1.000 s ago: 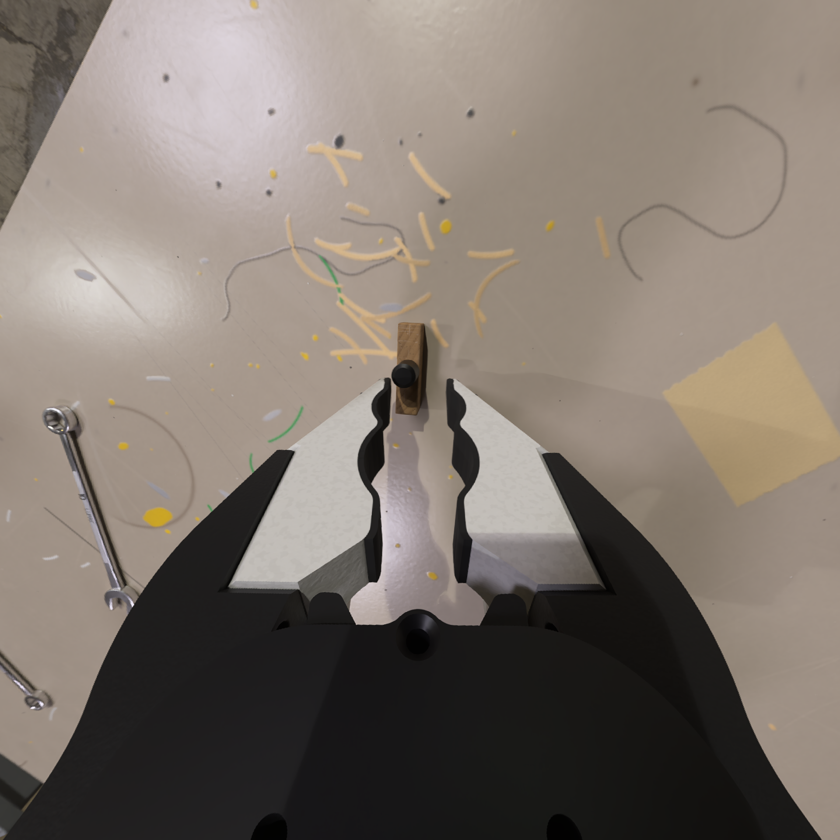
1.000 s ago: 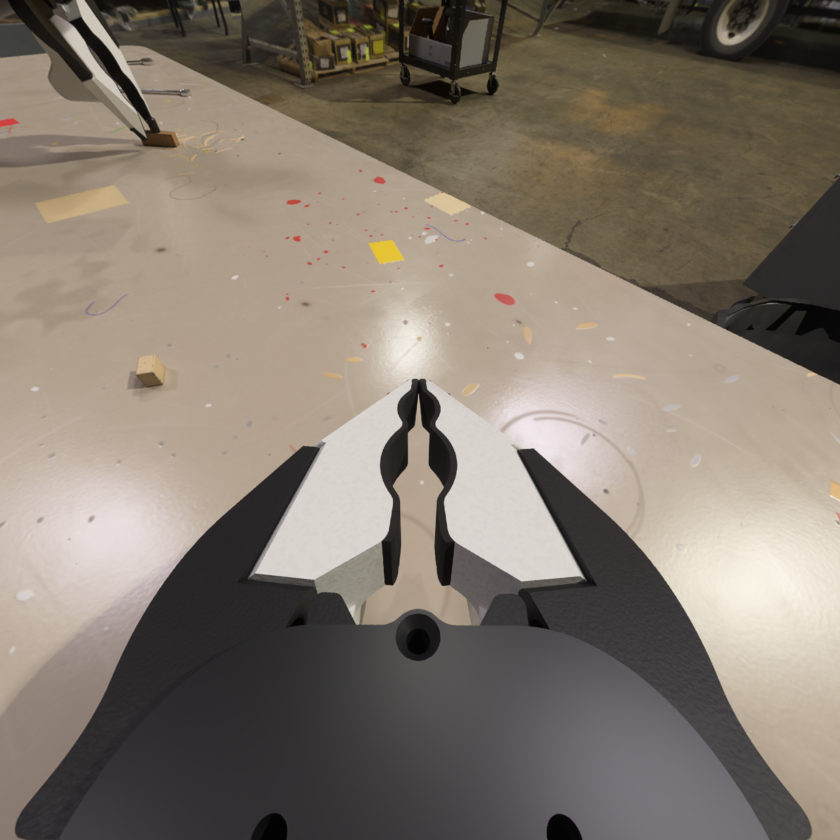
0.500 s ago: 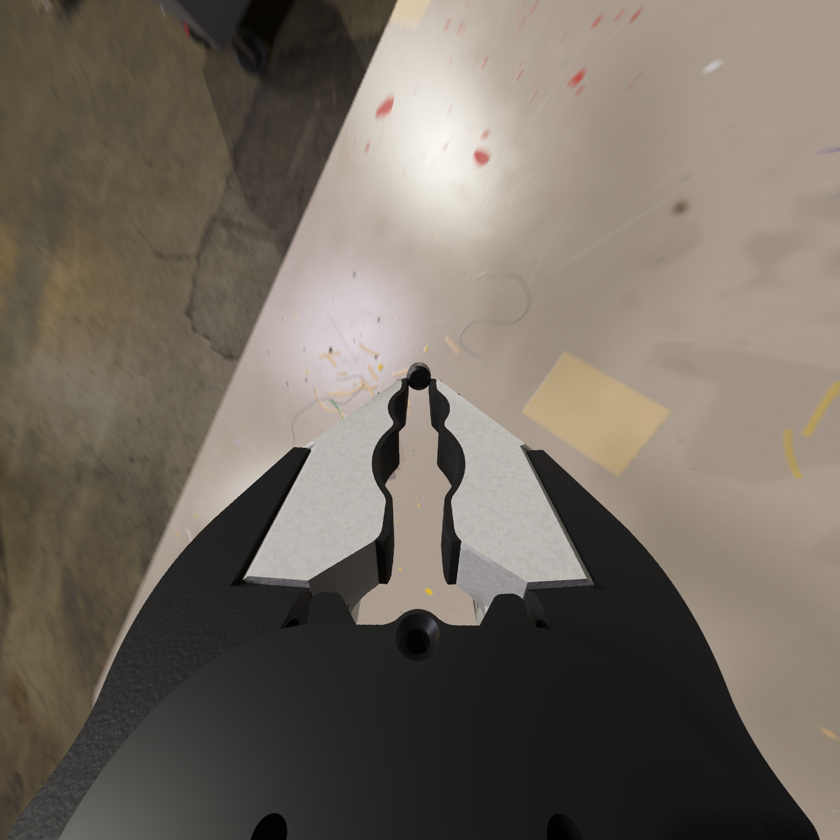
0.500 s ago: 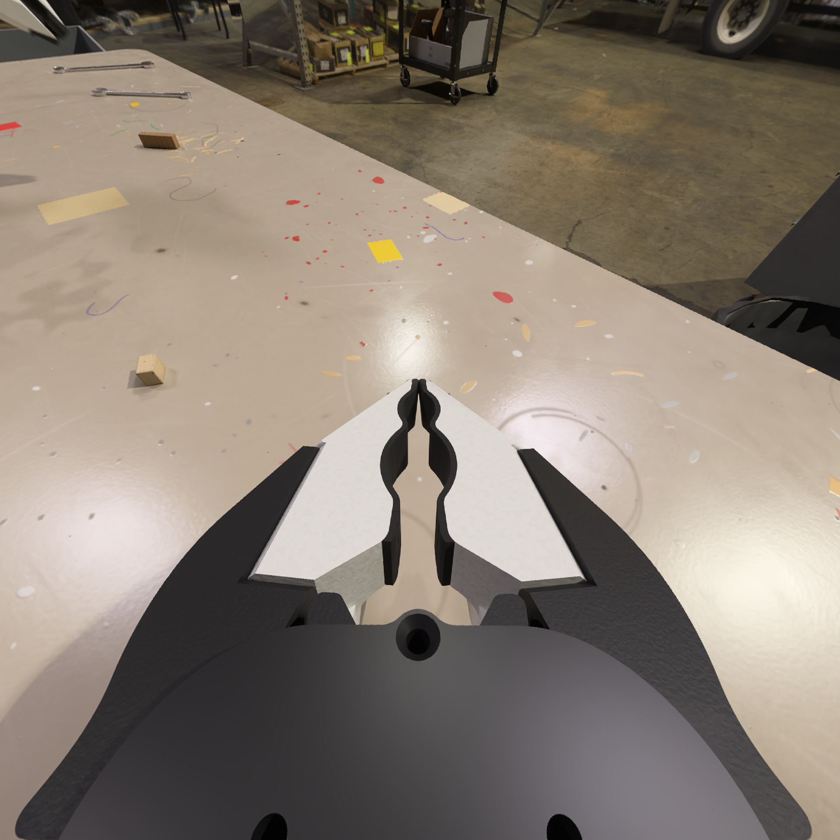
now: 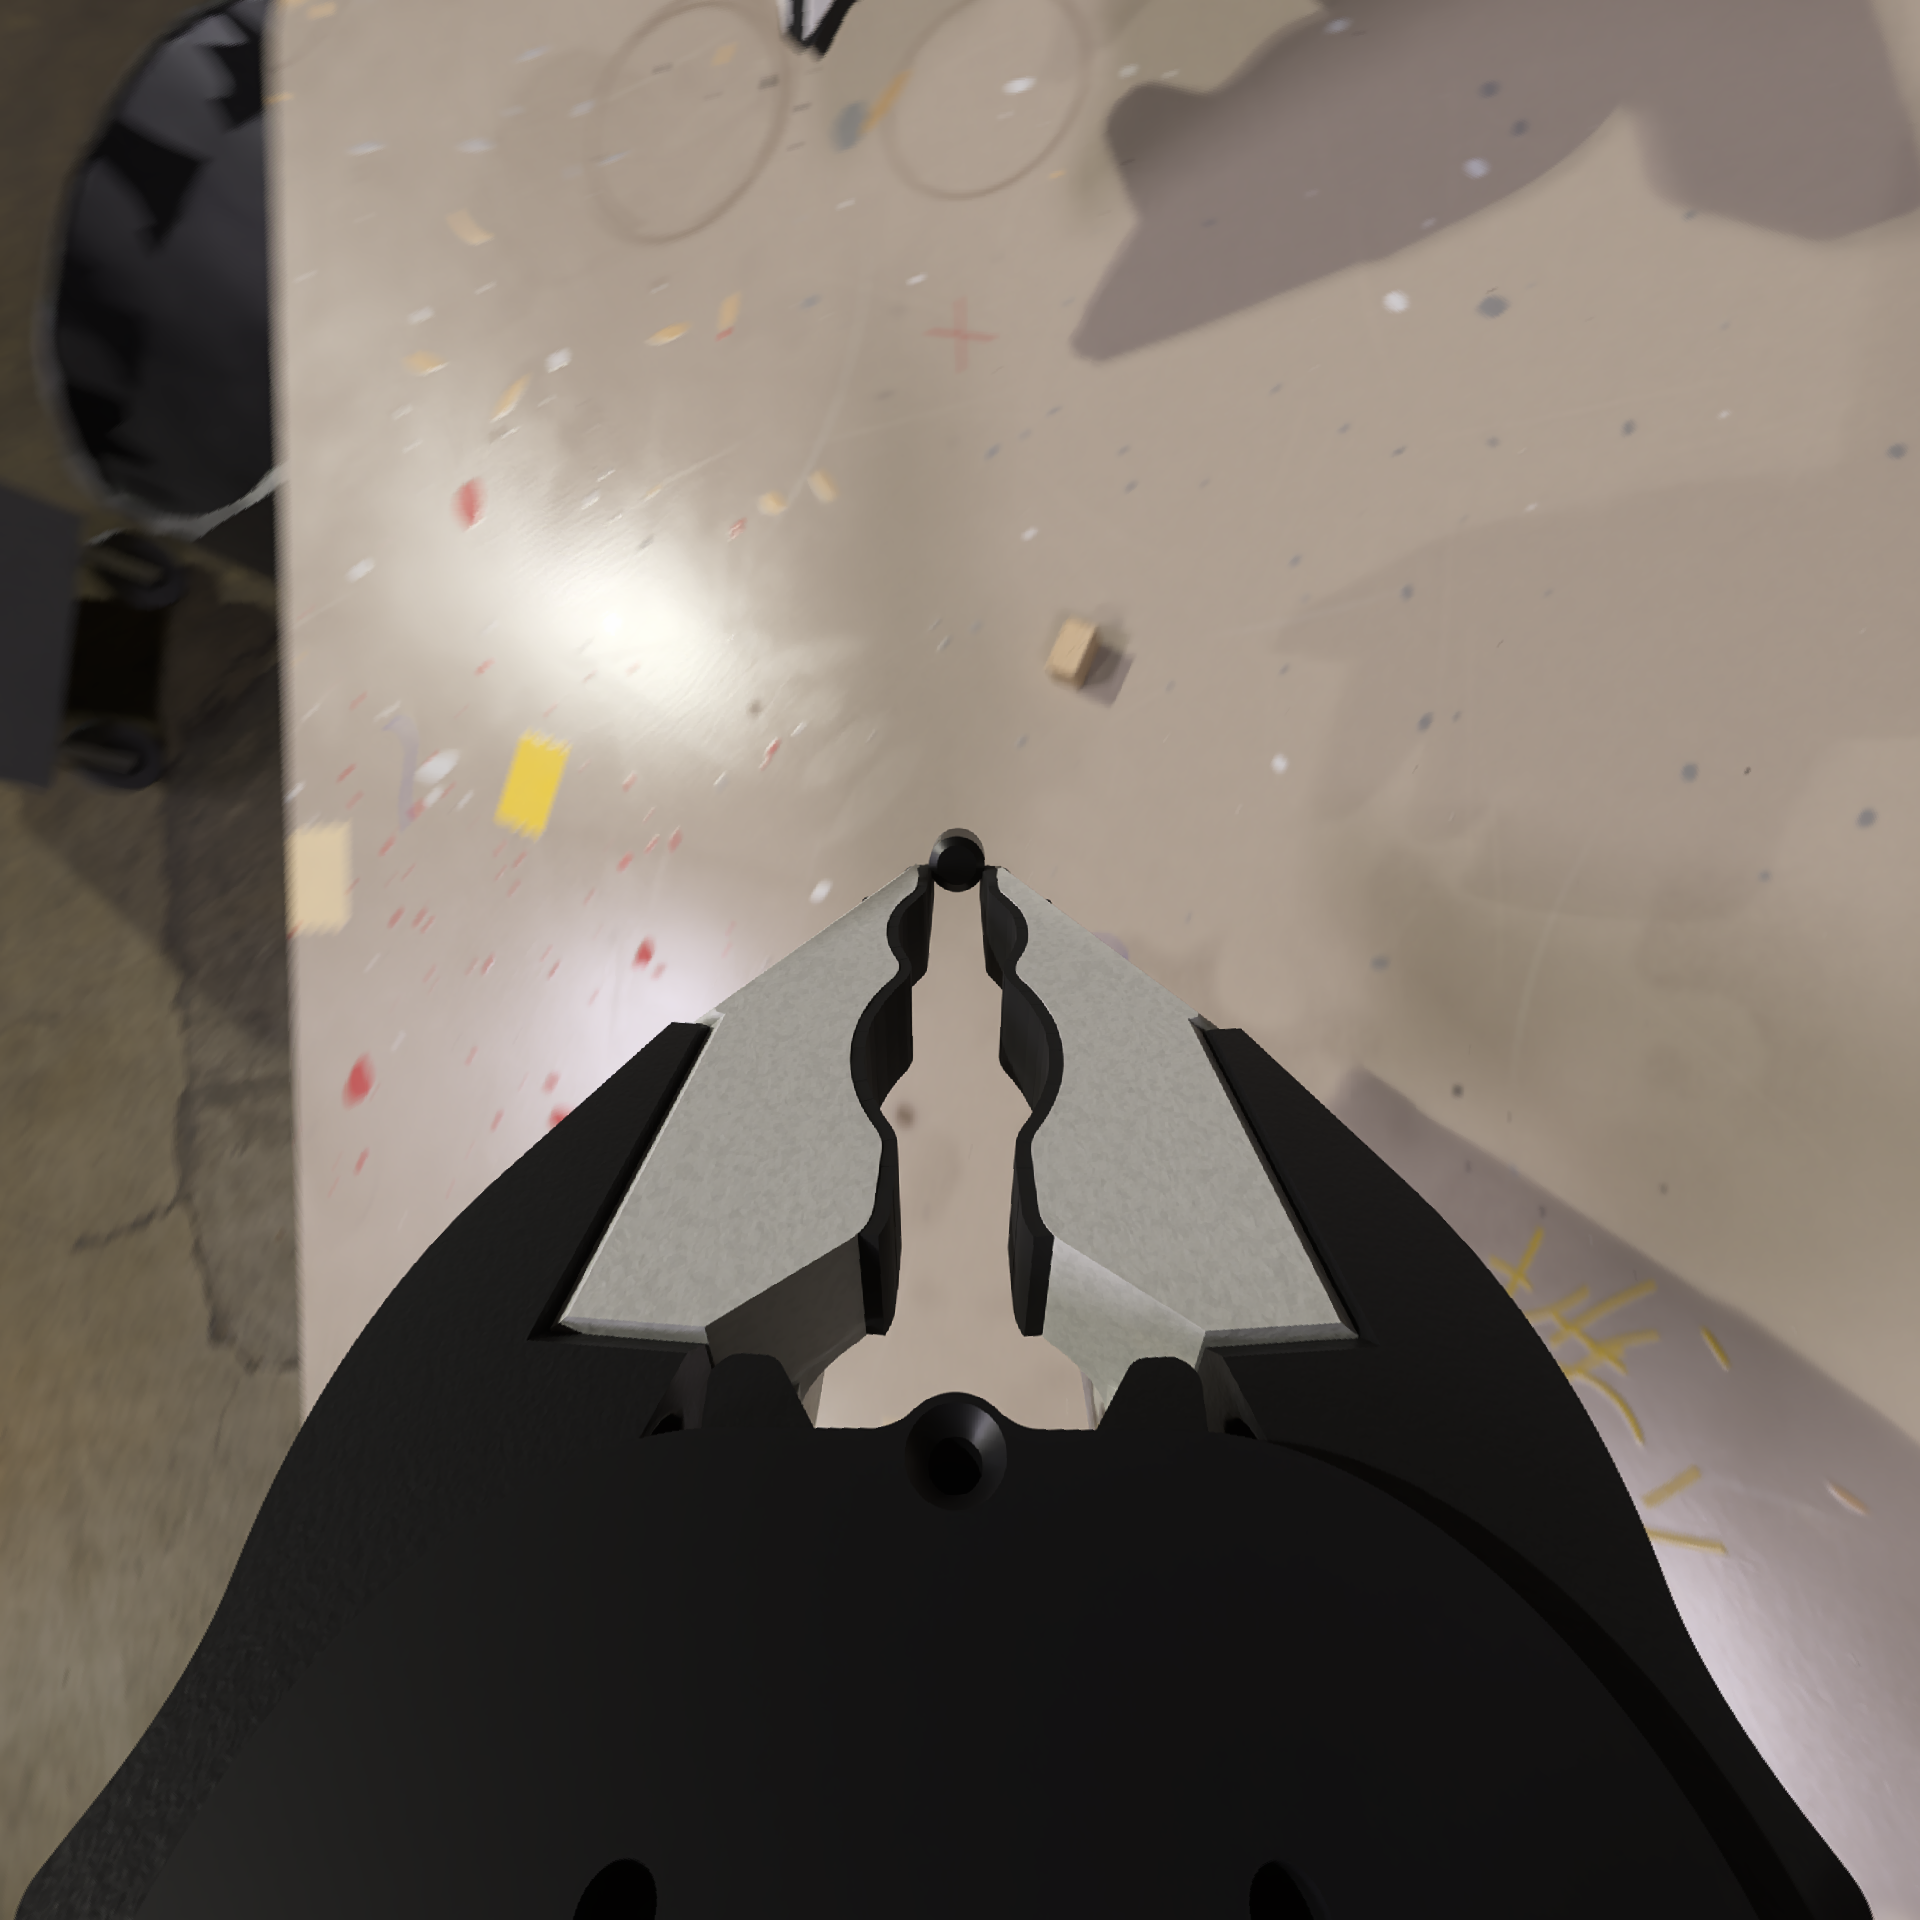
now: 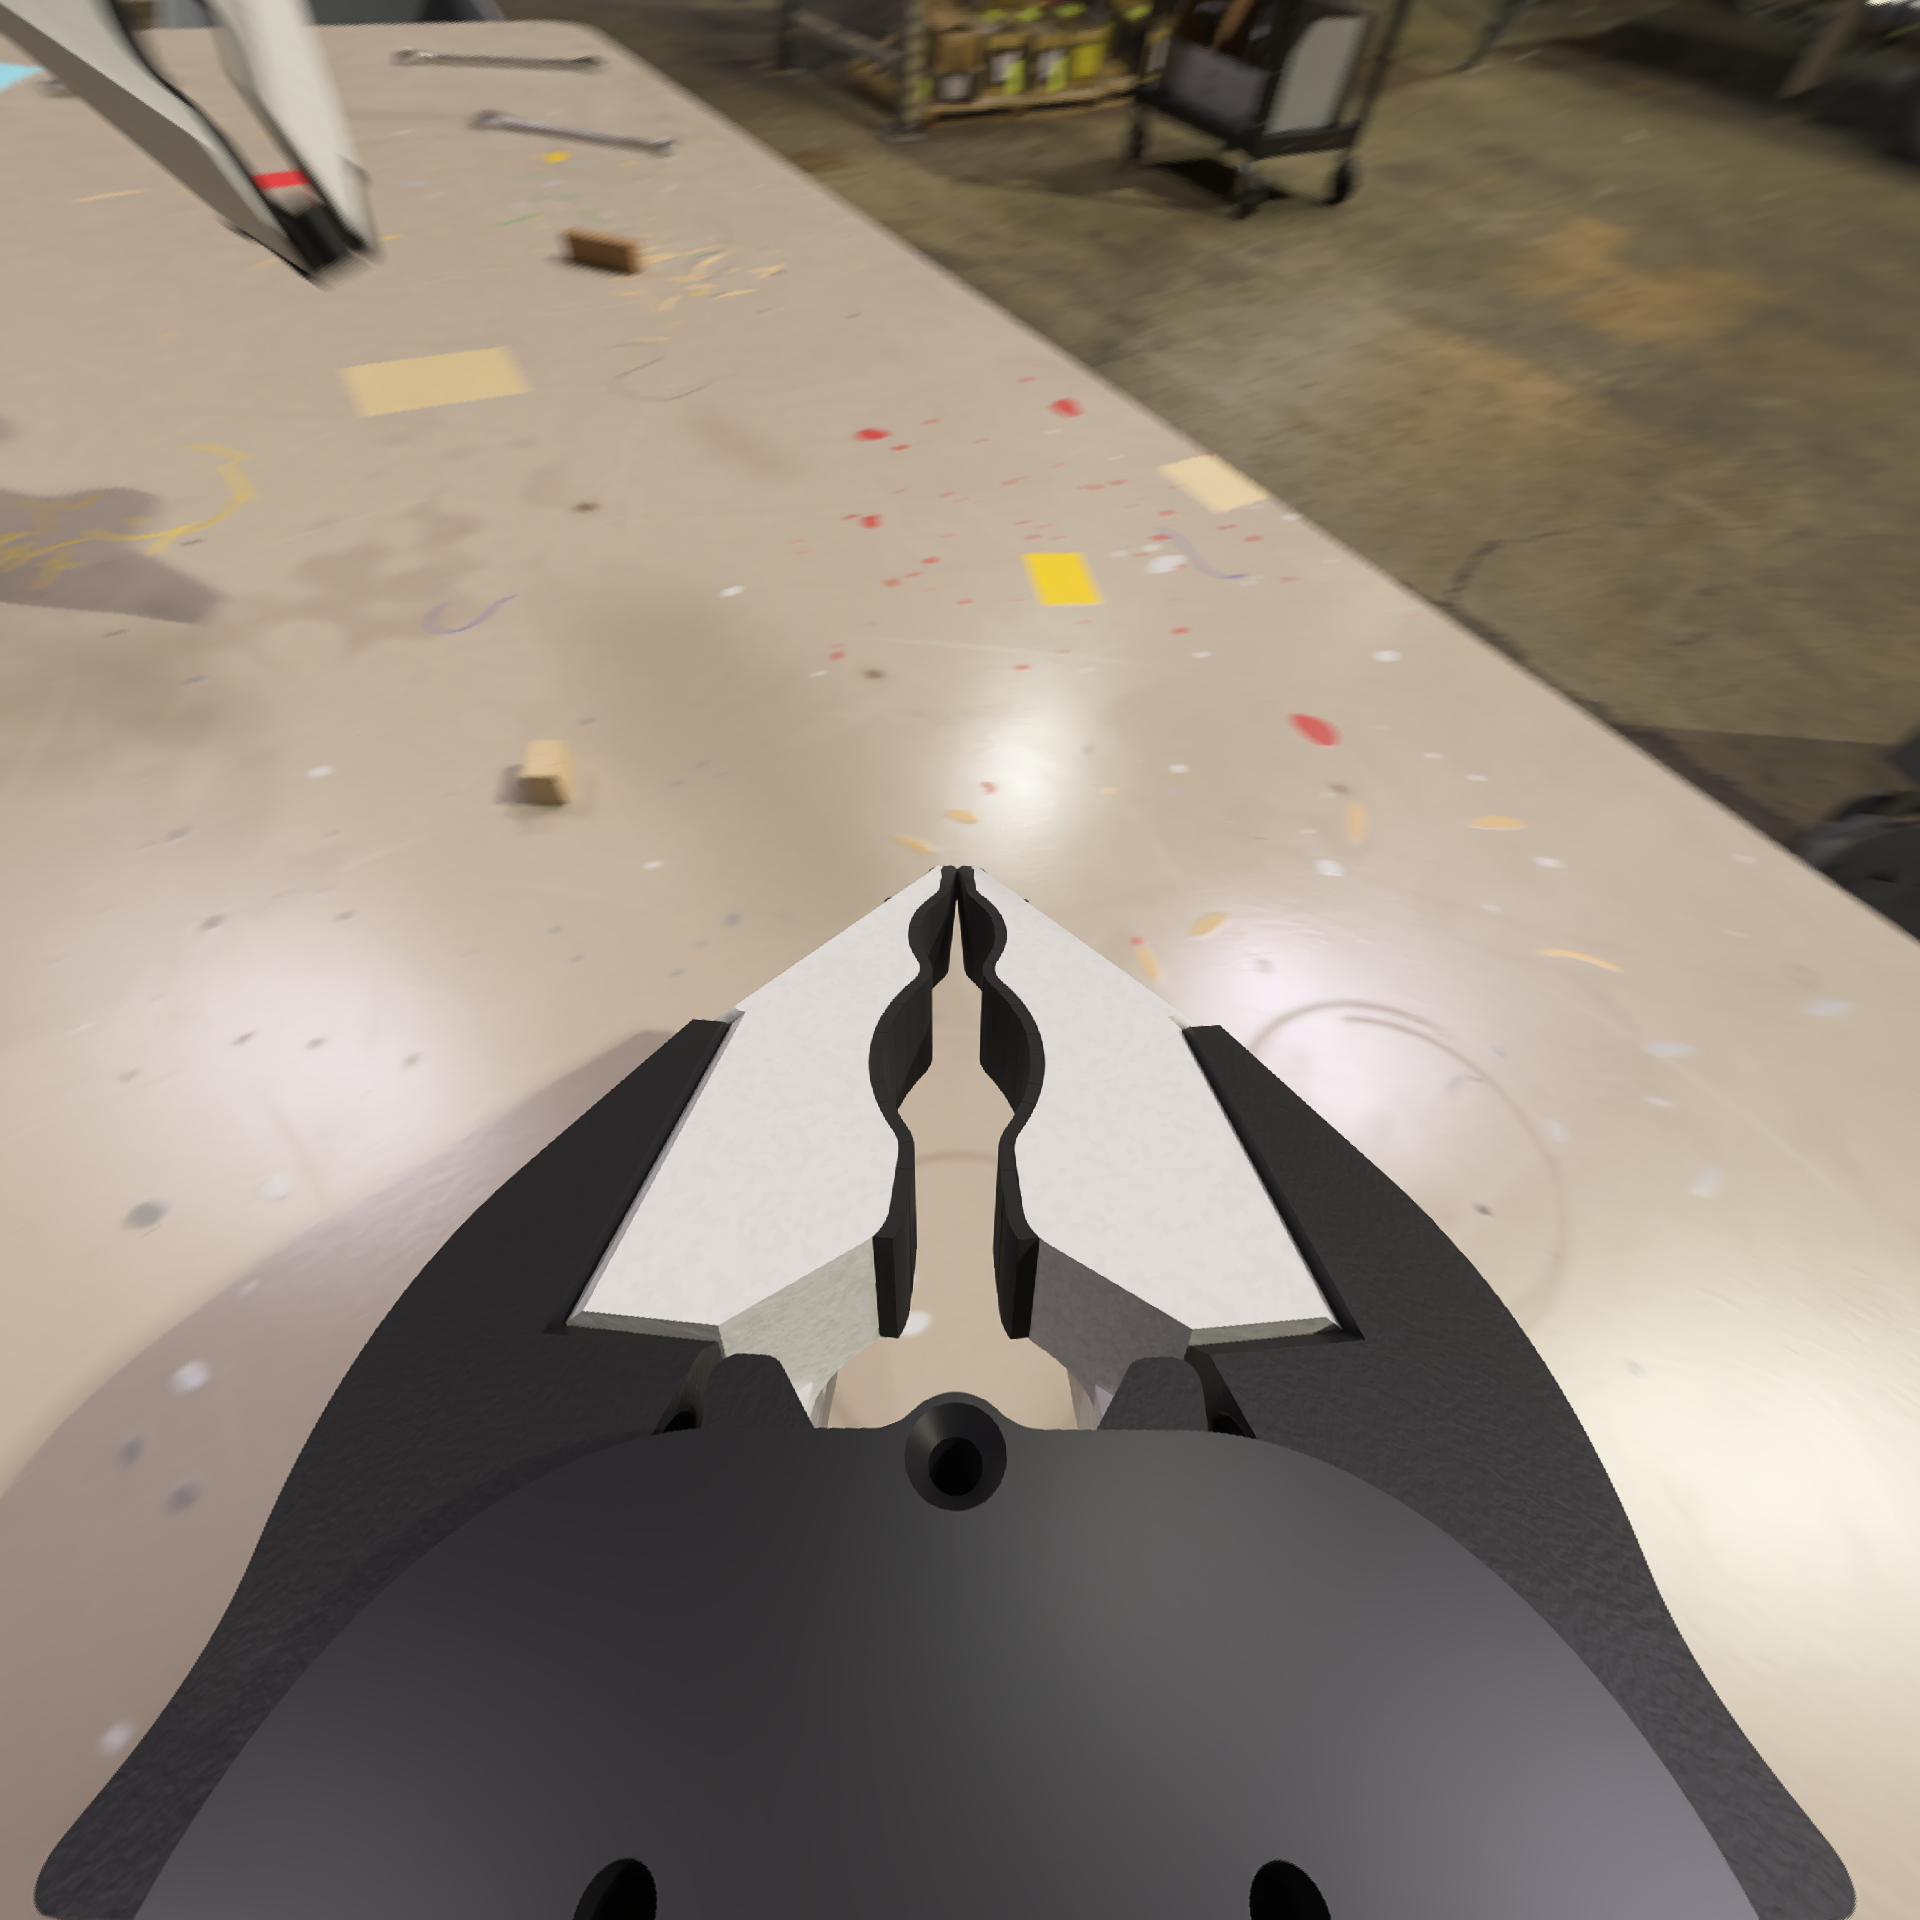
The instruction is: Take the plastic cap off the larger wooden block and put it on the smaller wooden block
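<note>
Beige, paint-flecked workbench (image 5: 1351,520) lies below me. My left gripper (image 5: 957,878) pinches the black plastic cap (image 5: 957,858) at its tips; my right gripper (image 6: 955,881) is closed, empty. Upper right of the cap sits the smaller wooden block (image 5: 1075,654); the larger wooden block (image 6: 602,249) lies upper left in the right view.

On the beige surface (image 6: 312,1039) we see two wrenches (image 6: 571,133) near its far end, a yellow tape patch (image 6: 1061,578), tan tape patches (image 6: 434,380), red paint flecks (image 6: 1313,729) and wood shavings (image 6: 707,281), with a wheeled cart (image 6: 1262,99) on the floor beyond.
</note>
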